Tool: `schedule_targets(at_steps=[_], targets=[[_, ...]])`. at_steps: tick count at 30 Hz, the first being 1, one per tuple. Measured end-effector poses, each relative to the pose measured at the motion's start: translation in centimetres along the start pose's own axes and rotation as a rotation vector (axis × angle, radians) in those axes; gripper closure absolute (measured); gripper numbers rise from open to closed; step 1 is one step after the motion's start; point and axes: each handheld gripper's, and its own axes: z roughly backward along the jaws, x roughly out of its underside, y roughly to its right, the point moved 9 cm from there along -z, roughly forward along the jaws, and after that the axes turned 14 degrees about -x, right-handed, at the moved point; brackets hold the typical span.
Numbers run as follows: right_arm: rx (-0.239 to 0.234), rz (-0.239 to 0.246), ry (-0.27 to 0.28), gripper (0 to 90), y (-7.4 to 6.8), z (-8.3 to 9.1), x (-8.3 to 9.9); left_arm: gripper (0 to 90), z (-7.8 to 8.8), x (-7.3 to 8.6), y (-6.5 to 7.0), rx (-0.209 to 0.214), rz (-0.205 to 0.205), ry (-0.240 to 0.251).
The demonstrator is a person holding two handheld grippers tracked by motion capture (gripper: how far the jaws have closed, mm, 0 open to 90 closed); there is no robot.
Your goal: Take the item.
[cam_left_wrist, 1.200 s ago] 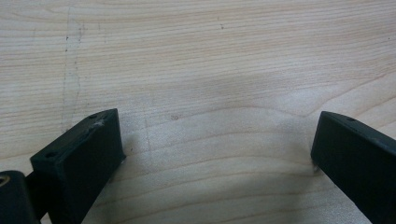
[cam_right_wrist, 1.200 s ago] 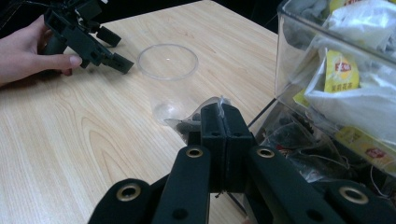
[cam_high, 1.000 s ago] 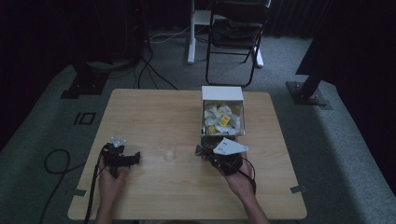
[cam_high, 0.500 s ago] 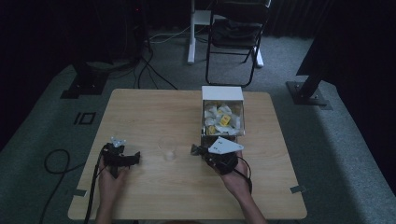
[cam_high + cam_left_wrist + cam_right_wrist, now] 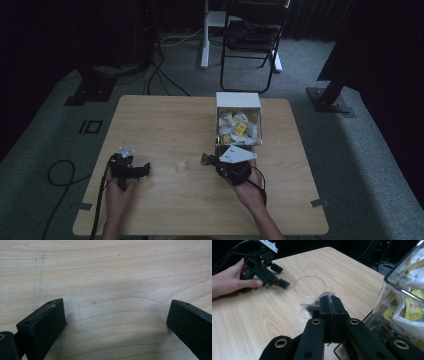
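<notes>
My right gripper [image 5: 329,301] is shut on a small clear plastic packet [image 5: 310,308] with something dark inside. It holds the packet just above the table, beside a clear round cup [image 5: 310,286]. From above, the right gripper [image 5: 206,159] points left, with the cup [image 5: 180,164] a short way off its tips. My left gripper [image 5: 141,169] rests on the table left of the cup, held by a hand. Its jaws stand wide open over bare wood [image 5: 115,320], nothing between them. The right gripper view also shows the left gripper [image 5: 280,275].
A clear box [image 5: 238,100] full of white and yellow packets [image 5: 237,127] stands behind the right gripper; the same box [image 5: 402,285] is close at the right in the right gripper view. The wooden table [image 5: 165,115] has open surface elsewhere. A folding chair [image 5: 250,35] stands beyond the table.
My right gripper has shifted slightly left, away from the box and nearer the cup, with the packet still in its jaws. The left gripper has stayed put.
</notes>
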Motion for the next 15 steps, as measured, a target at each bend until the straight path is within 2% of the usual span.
schedule_targets(at_steps=[15], targets=[[-0.008,0.001,0.004,89.8,-0.42,-0.66,-0.54,2.8,0.00,0.00,0.00,0.000,-0.001,0.000]])
